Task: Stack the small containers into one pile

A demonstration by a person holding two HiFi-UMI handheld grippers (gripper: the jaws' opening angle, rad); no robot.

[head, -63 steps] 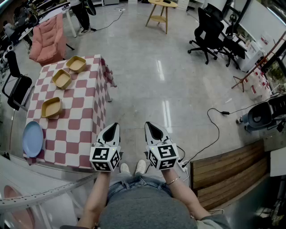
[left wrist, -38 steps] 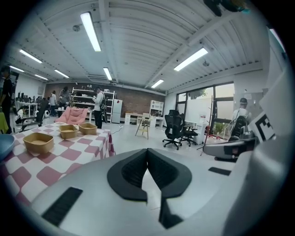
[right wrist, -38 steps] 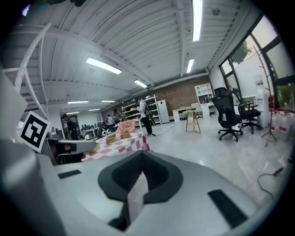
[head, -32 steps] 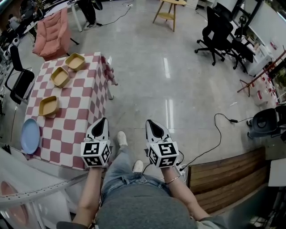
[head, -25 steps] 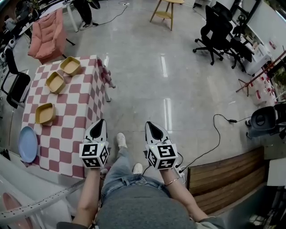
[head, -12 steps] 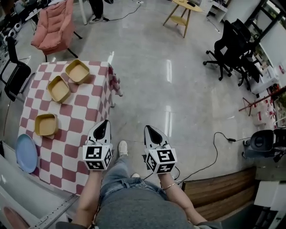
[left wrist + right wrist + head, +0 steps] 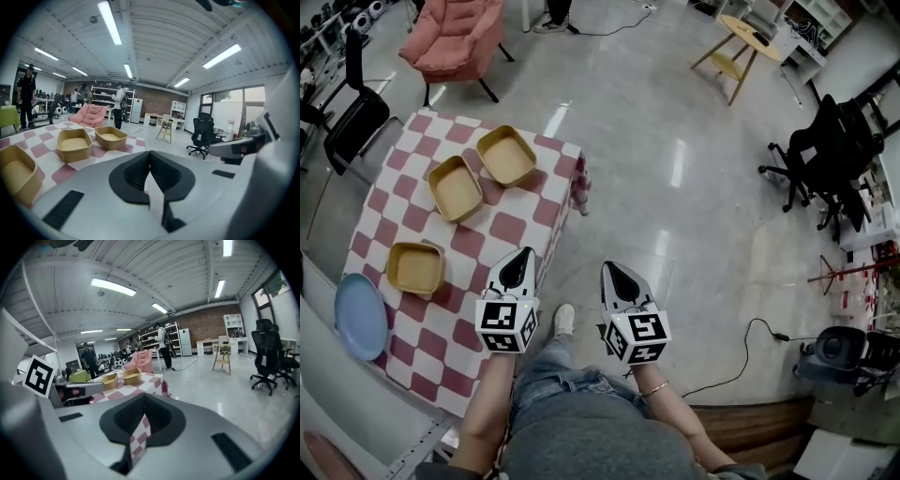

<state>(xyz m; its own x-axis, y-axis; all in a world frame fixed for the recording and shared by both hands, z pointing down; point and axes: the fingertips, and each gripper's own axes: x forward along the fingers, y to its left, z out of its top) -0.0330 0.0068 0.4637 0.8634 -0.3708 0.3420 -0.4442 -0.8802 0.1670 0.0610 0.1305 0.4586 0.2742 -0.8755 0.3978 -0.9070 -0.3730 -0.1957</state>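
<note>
Blue plate (image 7: 358,316), pink armchair (image 7: 455,37), office chair (image 7: 839,155)

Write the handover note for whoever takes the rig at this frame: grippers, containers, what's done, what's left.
Left hand-held gripper: shut, empty, at the edge of the checkered table.
Right hand-held gripper: shut, empty, above the floor.
Three containers sit apart on the table, a blue plate beside them.
Done: nothing stacked.
Left: stack all three into one pile.

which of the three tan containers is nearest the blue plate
The single container just beside the blue plate; the other two containers sit together farther up the table.
</note>
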